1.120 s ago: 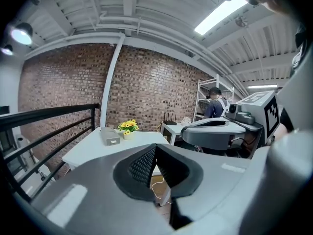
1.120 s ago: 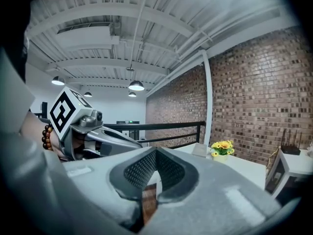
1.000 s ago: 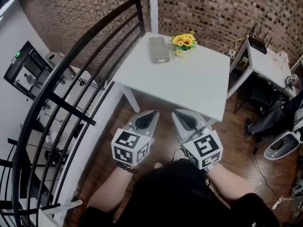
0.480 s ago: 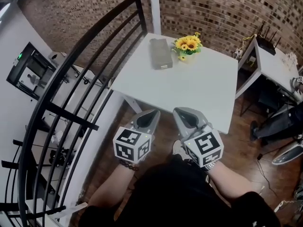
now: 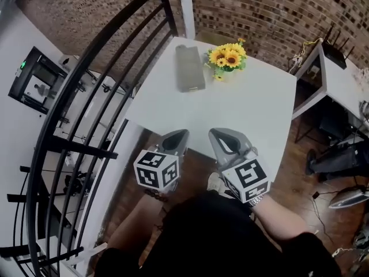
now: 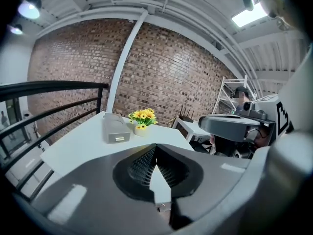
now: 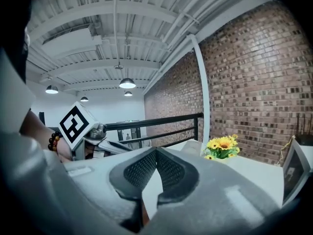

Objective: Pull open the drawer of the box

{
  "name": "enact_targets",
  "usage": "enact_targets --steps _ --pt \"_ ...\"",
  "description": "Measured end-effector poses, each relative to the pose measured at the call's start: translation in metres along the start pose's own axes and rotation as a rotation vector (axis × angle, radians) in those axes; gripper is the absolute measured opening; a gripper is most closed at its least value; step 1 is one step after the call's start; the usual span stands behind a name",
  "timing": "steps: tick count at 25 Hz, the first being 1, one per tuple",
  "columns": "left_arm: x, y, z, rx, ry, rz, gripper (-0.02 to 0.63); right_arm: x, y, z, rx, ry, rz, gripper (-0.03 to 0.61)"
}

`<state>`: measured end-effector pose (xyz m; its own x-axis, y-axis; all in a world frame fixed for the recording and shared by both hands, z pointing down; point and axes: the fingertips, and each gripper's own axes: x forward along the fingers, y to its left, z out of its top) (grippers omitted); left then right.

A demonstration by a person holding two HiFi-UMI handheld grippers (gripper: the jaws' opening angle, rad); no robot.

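A flat grey box (image 5: 189, 68) lies at the far left of the white table (image 5: 253, 114), its drawer front with a small handle (image 6: 119, 139) turned toward me and closed. My left gripper (image 5: 180, 133) and right gripper (image 5: 215, 132) hover side by side at the table's near edge, well short of the box. Both are shut with nothing between the pads. In the left gripper view the box (image 6: 116, 129) sits far ahead of the closed jaw tips (image 6: 156, 146). In the right gripper view only a corner of the box (image 7: 192, 147) peeks over the closed jaws (image 7: 156, 150).
A pot of yellow sunflowers (image 5: 226, 56) stands just right of the box. A black railing (image 5: 86, 91) curves along the table's left side. A brick wall (image 5: 271, 10) backs the table, and a second white desk (image 5: 340, 74) stands to the right.
Both grippers have moved forward together and a little down; their tips, earlier over the floor short of the table, now reach its near edge. Both stay shut.
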<state>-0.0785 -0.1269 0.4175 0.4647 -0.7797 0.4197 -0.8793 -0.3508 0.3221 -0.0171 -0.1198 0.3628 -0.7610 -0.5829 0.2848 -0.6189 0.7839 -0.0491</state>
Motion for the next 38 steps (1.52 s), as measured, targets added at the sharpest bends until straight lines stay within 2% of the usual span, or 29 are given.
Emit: enact_targets --steps 6,15,22,25,32,38 --pt "0.039 0.016 0.006 -0.164 -0.021 -0.007 0.016 0.014 -0.031 -0.012 -0.01 0.047 0.03 -0.009" --pt "0.085 0.055 0.006 -0.393 -0.031 -0.044 0.021 0.05 -0.047 -0.017 -0.023 0.09 0.038 -0.009" --pt "0.134 0.098 -0.008 -0.648 -0.006 -0.092 0.049 0.082 -0.066 -0.028 -0.003 0.148 -0.001 -0.009" --pt "0.154 0.119 -0.015 -0.733 0.015 -0.097 0.068 0.096 -0.072 -0.03 0.003 0.176 -0.017 -0.009" --pt "0.194 0.159 -0.02 -0.834 0.062 -0.096 0.092 0.127 -0.086 -0.042 0.048 0.229 -0.052 -0.009" --pt "0.216 0.175 -0.032 -0.901 0.104 -0.102 0.107 0.144 -0.092 -0.048 0.076 0.263 -0.066 -0.009"
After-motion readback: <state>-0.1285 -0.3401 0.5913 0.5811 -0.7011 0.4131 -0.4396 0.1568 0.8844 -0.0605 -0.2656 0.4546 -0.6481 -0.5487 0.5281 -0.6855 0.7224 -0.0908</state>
